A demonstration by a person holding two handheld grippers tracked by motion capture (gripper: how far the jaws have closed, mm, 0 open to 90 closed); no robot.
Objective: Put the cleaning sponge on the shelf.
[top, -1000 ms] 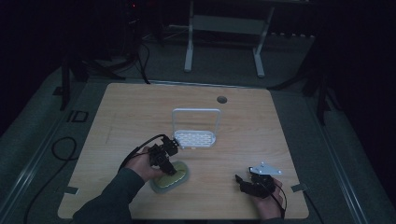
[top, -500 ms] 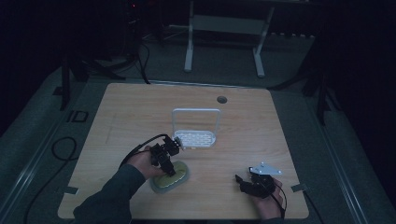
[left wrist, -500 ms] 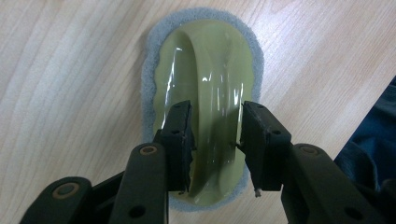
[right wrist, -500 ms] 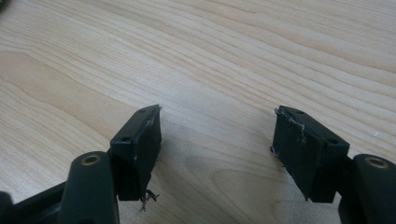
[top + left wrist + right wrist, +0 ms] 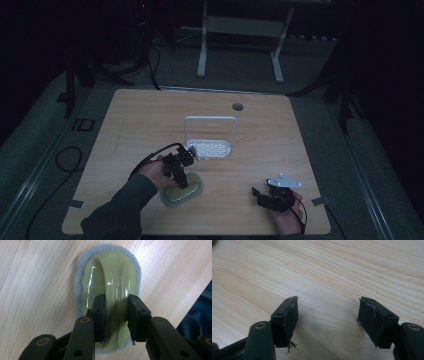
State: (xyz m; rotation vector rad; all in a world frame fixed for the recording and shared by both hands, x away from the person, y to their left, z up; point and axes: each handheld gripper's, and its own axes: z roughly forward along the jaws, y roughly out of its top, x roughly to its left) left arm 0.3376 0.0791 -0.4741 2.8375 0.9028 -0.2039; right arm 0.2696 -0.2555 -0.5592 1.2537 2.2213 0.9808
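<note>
A: From the high view, what do we see?
B: A wooden table (image 5: 150, 115). Our left gripper (image 5: 176, 167) sits over a green scrubber (image 5: 186, 191) near the front edge, just before a white rack (image 5: 210, 142). Our right gripper (image 5: 272, 192) rests well apart.

A: And the left gripper view?
B: The jaws straddle the scrubber's arched handle (image 5: 116, 290), touching both sides, likely gripping to lift it.

A: The right gripper view?
B: Jaws wide apart over bare wood, probably just waiting.
</note>
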